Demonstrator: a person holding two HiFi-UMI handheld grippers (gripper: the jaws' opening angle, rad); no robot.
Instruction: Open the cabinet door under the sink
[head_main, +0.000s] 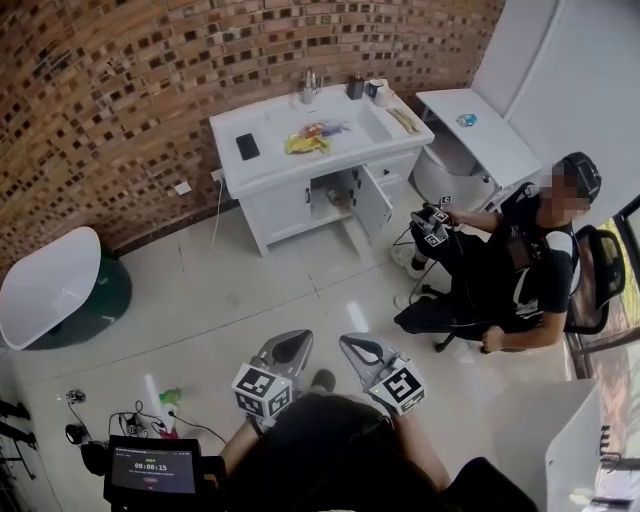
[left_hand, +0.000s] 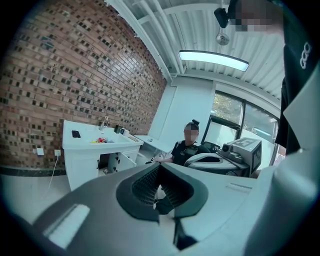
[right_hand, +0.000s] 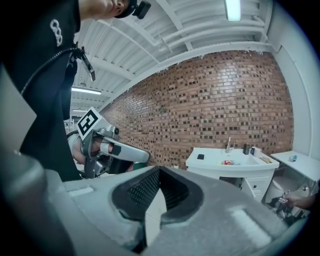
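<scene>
The white sink cabinet (head_main: 288, 205) stands against the brick wall, far across the floor from me. Its right door (head_main: 373, 201) hangs open and the dark inside shows. In the left gripper view the cabinet (left_hand: 82, 162) is small at the left, its door (left_hand: 122, 159) swung out. It sits at the right in the right gripper view (right_hand: 220, 172). My left gripper (head_main: 293, 343) and right gripper (head_main: 352, 346) hover side by side close to my body, both shut and empty. The left gripper (left_hand: 160, 166) and right gripper (right_hand: 159, 169) have their jaw tips together.
A person (head_main: 510, 270) sits on a chair right of the cabinet, holding a marked device. A white tub-shaped seat (head_main: 50, 280) lies at the left. Cables and a tablet (head_main: 150, 468) are on the floor by my left. A phone (head_main: 247, 146) lies on the counter.
</scene>
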